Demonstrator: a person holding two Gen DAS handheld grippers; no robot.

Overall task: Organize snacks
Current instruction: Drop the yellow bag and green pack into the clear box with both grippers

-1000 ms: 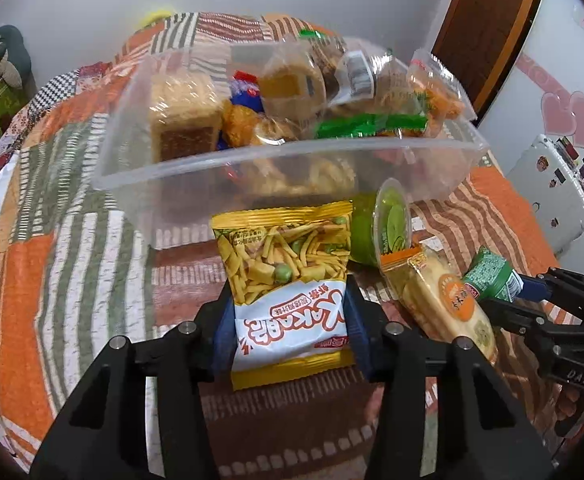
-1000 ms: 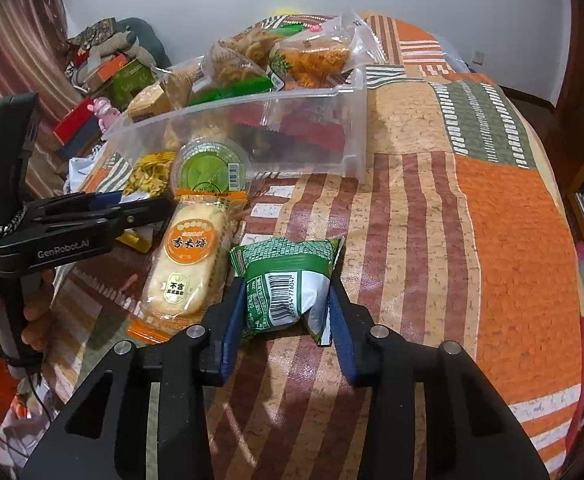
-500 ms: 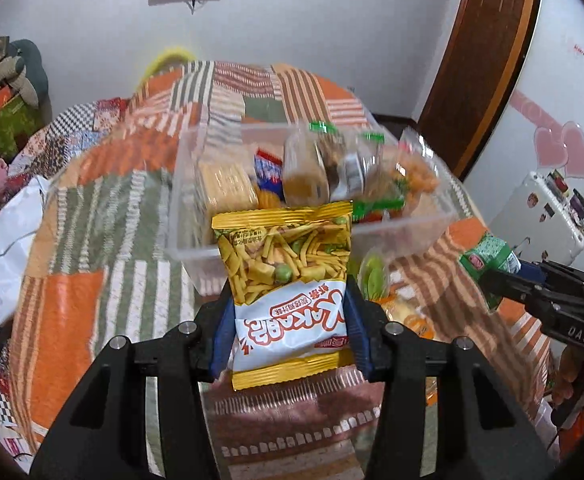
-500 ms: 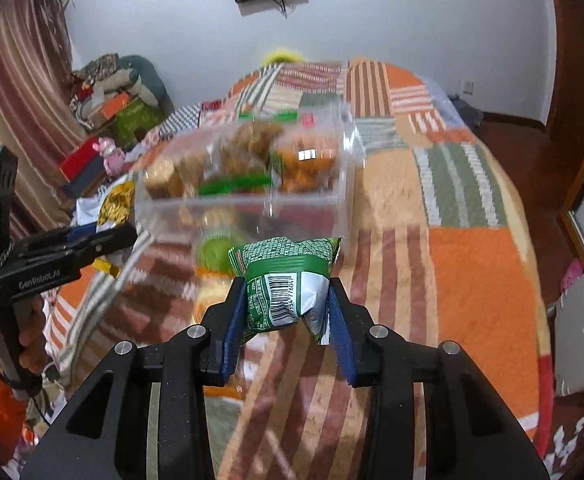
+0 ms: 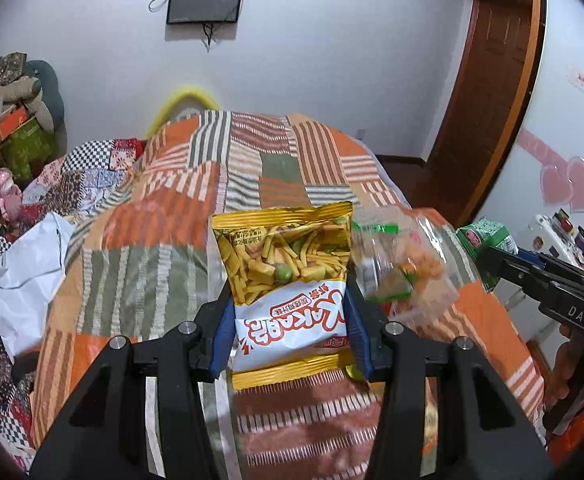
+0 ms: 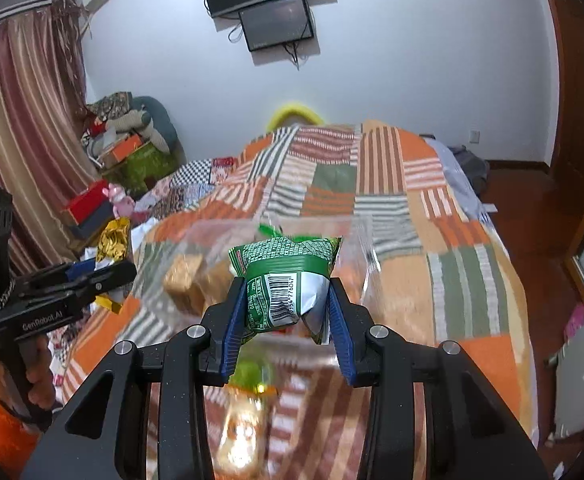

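My left gripper [image 5: 289, 332] is shut on a yellow and white snack bag [image 5: 287, 280], held up above the patchwork bed. In the right wrist view my right gripper [image 6: 287, 320] is shut on a green snack packet [image 6: 285, 280] with a barcode. The clear plastic bin [image 5: 408, 264] of snacks lies blurred behind and right of the yellow bag. The same clear plastic bin [image 6: 219, 264] shows below the green packet. The right gripper with its green packet [image 5: 488, 240] enters at the right edge. The left gripper [image 6: 71, 280] shows at the left.
A patchwork quilt [image 5: 275, 164] covers the bed. A green cup snack [image 6: 251, 372] and a long yellow wrapped snack [image 6: 239, 436] lie blurred beneath my right gripper. A white plastic bag [image 5: 19, 276] lies at the bed's left side. Boxes and clutter [image 6: 123, 160] pile up by the curtain.
Both grippers have risen with their snacks and tilted up. The bin has dropped lower in both views, and the wall and screen have come into sight.
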